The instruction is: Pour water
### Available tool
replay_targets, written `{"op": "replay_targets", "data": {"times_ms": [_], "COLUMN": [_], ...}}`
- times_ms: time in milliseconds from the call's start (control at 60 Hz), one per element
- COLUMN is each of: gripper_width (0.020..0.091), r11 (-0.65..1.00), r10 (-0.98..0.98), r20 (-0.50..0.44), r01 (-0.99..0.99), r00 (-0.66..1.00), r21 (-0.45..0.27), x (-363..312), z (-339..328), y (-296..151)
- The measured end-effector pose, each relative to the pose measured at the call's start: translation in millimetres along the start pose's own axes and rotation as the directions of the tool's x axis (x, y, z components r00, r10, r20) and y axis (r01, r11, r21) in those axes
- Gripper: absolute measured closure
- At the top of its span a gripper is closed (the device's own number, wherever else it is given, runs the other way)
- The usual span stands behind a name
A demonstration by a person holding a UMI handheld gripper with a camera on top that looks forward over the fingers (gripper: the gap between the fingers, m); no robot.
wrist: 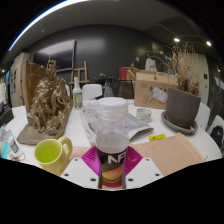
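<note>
A dim room with dark walls and a bright strip of ceiling light lies behind a white table (185, 140) crowded with objects. At the near end of that table the gripper (113, 160) points forward, its two fingers clenched on a clear plastic bottle with a white cap (112, 120); the magenta pads (113, 158) press against the bottle's lower part, where a dark label with pale lettering shows. The bottle stands upright between the fingers, and brownish liquid is visible at its base. Just to the left of the fingers sits a yellow-green ceramic mug (50, 153) with its handle turned toward the gripper. Beyond the mug a gold-brown ornate figurine (47, 103) rests on a wooden base. To the right of the fingers a tan rectangular mat (172, 152) lies flat on the table. Farther right stands a dark grey pot on a saucer (181, 108), and behind it a brown cardboard box (154, 88). A small white bottle with a green label (77, 93) stands upright beyond the figurine.
</note>
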State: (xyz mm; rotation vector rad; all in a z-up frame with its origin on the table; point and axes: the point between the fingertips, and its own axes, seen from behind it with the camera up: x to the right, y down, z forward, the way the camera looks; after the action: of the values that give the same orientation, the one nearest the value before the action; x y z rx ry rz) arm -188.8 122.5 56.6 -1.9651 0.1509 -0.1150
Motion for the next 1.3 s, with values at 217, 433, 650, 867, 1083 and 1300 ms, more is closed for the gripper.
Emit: {"op": "replay_targets", "data": {"times_ms": [217,433,650,867,1083,1300], "gripper_width": [0.0574,0.0249,0.0246,0.0244,0.0243,0.0246], "r11": [0.999,0.997,0.986,0.98,0.98,0.978], "r10": [0.009,-0.009,-0.029,-0.029,-0.033,-0.066], "r20": [-0.017,-0.043,-0.055,-0.043,-0.103,-0.113], "r01": [-0.009,0.005,0.02,0.02,0.012,0.042], "r00": [1.0,0.999,0.998,0.999,0.994,0.991], "r21": [-0.046,-0.08,-0.165,-0.197,-0.199,-0.202], "x": [1.4,-3.5,-26.6,-63.2,-69.5,-72.2], "z": [-4.0,-51.5,-162.6,-284.7,-357.8,-384.1], "y": [4.8,-11.5,-16.2,-19.4,-19.1,-16.3]}}
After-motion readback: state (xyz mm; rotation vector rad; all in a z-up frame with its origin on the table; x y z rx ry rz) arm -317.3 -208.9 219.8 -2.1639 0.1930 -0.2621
